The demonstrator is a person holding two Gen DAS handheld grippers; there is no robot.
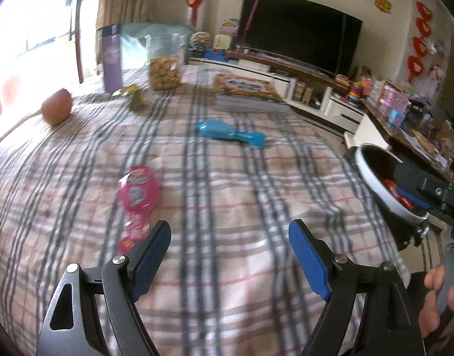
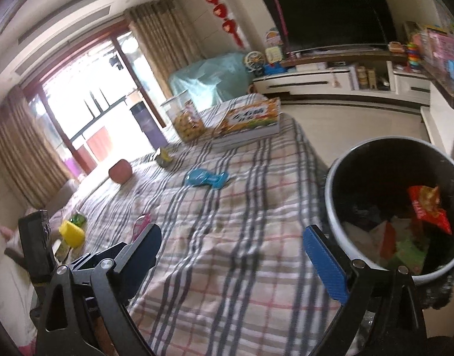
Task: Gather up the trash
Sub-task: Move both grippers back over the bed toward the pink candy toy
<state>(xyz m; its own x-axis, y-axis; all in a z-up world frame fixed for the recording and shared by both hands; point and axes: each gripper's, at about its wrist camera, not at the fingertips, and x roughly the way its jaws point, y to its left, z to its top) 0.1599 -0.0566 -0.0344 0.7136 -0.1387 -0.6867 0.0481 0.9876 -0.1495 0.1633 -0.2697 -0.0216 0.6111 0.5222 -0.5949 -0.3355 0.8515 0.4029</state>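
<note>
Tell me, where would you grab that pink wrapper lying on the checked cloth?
The pink wrapper lies flat, its long axis running toward the left tool. I would probably come from above and pinch across its narrower near end, since the wide middle looks harder to span.

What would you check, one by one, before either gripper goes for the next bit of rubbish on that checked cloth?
1. Left gripper open and empty: ok.
2. Right gripper open and empty: ok.
3. A target within sight: ok, the pink plastic wrapper lies just ahead of the left gripper, and a crumpled blue wrapper lies farther off.
4. Round white bin with black liner near and open: ok, it stands beside the right gripper with a red snack packet inside.
5. Room left in the bin: ok, the rubbish sits well below the rim.
6. Sharp view of targets: not ok, both pictures are blurred.
</note>
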